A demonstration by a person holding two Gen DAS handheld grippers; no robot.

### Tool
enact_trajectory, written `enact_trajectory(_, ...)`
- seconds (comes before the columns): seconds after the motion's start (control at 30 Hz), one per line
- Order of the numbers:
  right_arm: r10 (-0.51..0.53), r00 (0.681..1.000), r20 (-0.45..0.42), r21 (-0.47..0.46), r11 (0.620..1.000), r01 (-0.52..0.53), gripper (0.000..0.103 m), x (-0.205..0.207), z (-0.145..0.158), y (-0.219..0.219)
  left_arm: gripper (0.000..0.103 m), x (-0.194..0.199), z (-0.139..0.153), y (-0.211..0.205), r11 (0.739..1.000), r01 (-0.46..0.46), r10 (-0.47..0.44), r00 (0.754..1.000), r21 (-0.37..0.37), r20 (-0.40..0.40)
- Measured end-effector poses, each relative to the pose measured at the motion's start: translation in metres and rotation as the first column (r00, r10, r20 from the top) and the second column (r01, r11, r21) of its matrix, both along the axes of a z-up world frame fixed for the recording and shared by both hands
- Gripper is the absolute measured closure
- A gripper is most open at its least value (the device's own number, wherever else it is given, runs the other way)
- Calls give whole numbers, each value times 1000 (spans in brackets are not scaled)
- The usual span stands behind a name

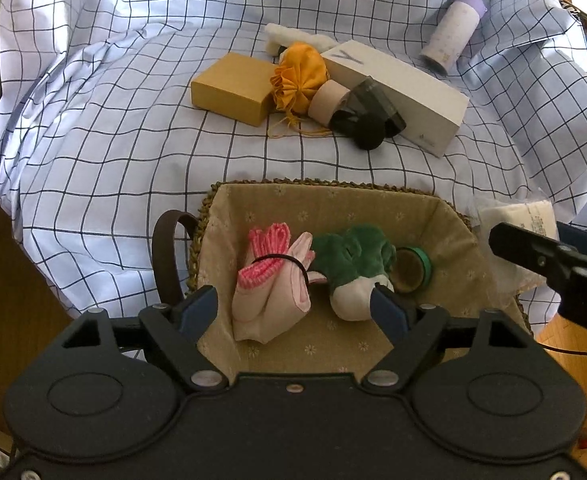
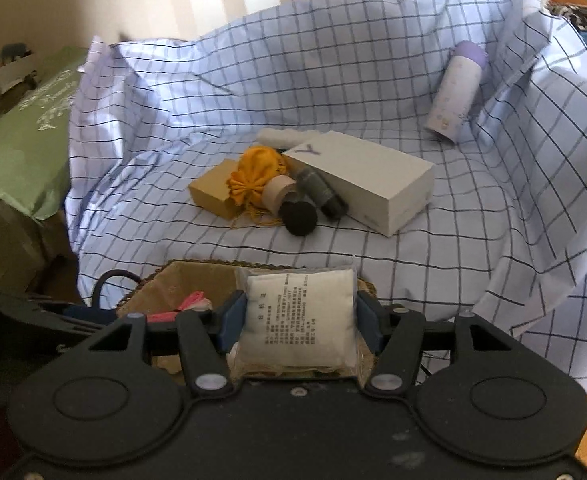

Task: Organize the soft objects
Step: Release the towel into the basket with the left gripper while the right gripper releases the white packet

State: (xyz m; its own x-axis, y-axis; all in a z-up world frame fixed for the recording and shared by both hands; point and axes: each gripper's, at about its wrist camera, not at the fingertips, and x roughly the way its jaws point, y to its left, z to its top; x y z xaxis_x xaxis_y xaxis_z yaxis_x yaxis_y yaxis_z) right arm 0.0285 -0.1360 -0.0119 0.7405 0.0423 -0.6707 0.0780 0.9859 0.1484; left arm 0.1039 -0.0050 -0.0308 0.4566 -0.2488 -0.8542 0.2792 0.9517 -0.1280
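Left gripper (image 1: 295,307) fingers apart, empty; right gripper (image 2: 298,322) clamped

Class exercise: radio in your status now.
Left gripper open over basket. Right gripper shut on white pillow pack, near basket. Nothing blocking.

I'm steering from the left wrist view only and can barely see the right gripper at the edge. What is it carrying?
Observer: The right gripper is shut on a small white pillow-like packet with printed text.
Operator: Is it over the basket yet?
Observer: The basket rim shows just behind and below the packet, so it hovers at the basket's edge.
Operator: Anything off to the far left I can't see?
Observer: Yes, a green bag with white lettering sits left of the checked cloth.
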Motion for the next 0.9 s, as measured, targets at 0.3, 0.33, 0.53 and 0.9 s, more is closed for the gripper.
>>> enact_trajectory(0.3, 30, 998, 63, 28, 999, -32, 23, -6, 9, 2, 23, 0, 0, 0, 1000, 0, 0, 1000, 0, 0)
enact_trajectory(0.33, 28, 998, 62, 27, 999, -30, 23, -6, 9, 2, 23, 0, 0, 0, 1000, 0, 0, 1000, 1, -1)
enact_trajectory(0.53, 13, 999, 42, 26, 1000, -14, 21, -2, 5, 0, 23, 0, -1, 0, 1000, 3, -3, 1000, 3, -9)
enact_trajectory(0.9, -21, 999, 25, 30, 999, 20, 17, 2, 2, -4, 23, 1, -3, -3, 1000, 15, -15, 1000, 4, -19)
